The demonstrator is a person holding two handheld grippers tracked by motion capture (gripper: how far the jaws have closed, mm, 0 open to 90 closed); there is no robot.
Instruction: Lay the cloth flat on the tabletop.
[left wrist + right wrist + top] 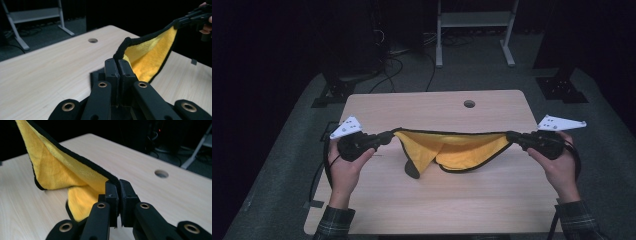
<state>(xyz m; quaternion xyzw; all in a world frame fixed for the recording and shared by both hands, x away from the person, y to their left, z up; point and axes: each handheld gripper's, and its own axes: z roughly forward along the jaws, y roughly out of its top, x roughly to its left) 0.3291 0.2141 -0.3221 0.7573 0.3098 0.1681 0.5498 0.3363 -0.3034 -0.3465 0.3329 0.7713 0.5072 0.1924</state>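
The soft, light yellow plush cloth with black piping (452, 150) sagged limply between its pinched top corners. The left gripper (388, 136) and right gripper (511, 136) each clenched one corner; that bound edge looked the surest hold.

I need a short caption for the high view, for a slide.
Two hand-held grippers, left gripper and right gripper, hold a yellow cloth stretched by its corners above a wooden table.

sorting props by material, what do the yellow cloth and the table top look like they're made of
Yellow cloth: soft plush fabric, likely microfibre; fuzzy matt nap, stitched black edging, sags limply between the left tool and right tool. Table top: pale wood-grain board, probably laminate; smooth, faintly streaked, with a round cable hole.
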